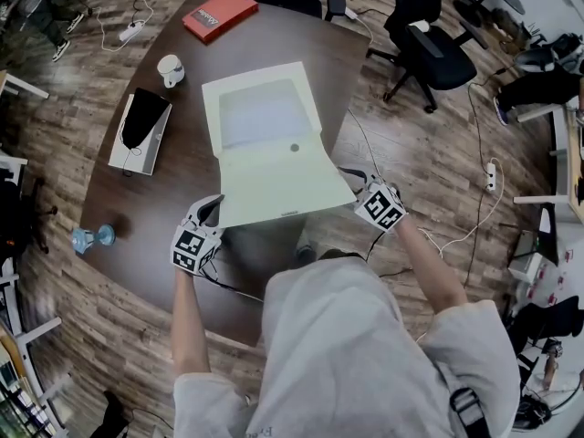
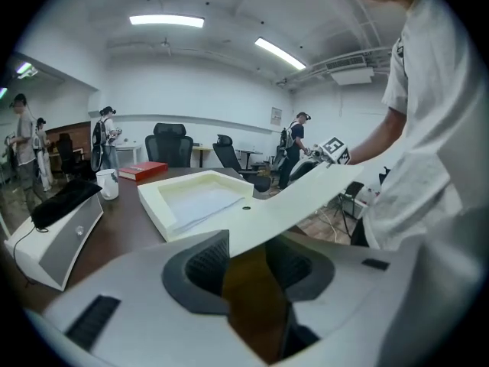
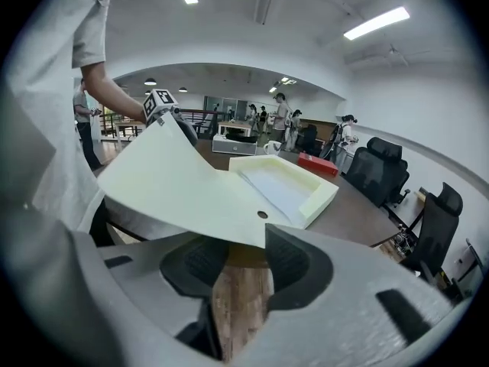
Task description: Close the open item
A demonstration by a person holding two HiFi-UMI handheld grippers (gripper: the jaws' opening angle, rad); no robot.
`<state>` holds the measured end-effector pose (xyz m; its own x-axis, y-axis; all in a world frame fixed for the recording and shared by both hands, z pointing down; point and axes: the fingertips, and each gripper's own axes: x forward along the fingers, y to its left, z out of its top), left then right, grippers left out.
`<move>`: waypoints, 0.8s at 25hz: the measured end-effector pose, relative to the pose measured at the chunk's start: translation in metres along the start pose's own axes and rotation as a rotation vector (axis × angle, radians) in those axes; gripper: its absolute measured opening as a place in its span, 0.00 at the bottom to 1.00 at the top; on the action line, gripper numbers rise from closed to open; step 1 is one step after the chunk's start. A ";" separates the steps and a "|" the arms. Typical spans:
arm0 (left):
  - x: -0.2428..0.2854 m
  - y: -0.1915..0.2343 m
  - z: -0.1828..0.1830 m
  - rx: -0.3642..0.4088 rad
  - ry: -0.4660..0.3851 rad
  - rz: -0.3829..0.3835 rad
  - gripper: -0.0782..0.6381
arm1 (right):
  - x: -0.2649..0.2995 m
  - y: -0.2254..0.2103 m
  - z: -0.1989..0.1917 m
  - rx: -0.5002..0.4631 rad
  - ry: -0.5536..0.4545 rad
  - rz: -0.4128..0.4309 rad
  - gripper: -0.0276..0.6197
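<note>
A person stands at a dark tabletop [image 1: 169, 199] with a gripper in each hand, both at the near corners of a pale cream lid [image 1: 283, 185]. The lid is a broad, thin flap hinged to a shallow cream box [image 1: 212, 108], which lies open and flat just beyond both grippers. The left gripper [image 1: 212, 210] has its jaws partly drawn in, and the lid's near left corner runs slantwise between them, one pad above it and one below, seemingly pinched. The right gripper [image 1: 358, 185] holds the opposite near corner the same way, also partly drawn in. Between the two grippers the lid is raised off the tabletop and bows upward toward its hinge. The closing looks barely begun. To do it well, both corners should probably rise together and swing forward, away from the person, in one arc about the hinge. The two grippers should stay level with each other so that the flap does not twist or crease. The box is light and may slide ahead of the push, so gentle, even pressure seems wise. The grip is best kept until the lid lies squarely over the walls.
</note>
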<state>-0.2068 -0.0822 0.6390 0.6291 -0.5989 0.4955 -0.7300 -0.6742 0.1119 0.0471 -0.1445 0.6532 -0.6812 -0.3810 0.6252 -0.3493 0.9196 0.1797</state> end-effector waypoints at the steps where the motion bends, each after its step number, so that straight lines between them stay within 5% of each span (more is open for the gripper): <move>1: 0.000 0.001 0.002 -0.014 -0.010 0.003 0.30 | 0.001 -0.001 0.003 0.010 -0.010 0.006 0.25; 7: -0.005 0.004 0.007 -0.048 -0.032 0.022 0.29 | -0.003 -0.005 0.012 0.127 -0.072 0.051 0.19; 12: -0.009 0.005 0.015 -0.077 -0.071 0.032 0.28 | -0.006 -0.009 0.012 0.322 -0.136 0.114 0.19; 20: -0.021 0.008 0.040 -0.154 -0.169 0.048 0.28 | -0.020 -0.011 0.019 0.460 -0.199 0.204 0.18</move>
<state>-0.2153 -0.0919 0.5948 0.6187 -0.7016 0.3536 -0.7844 -0.5766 0.2285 0.0525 -0.1485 0.6241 -0.8579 -0.2507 0.4485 -0.4123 0.8568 -0.3097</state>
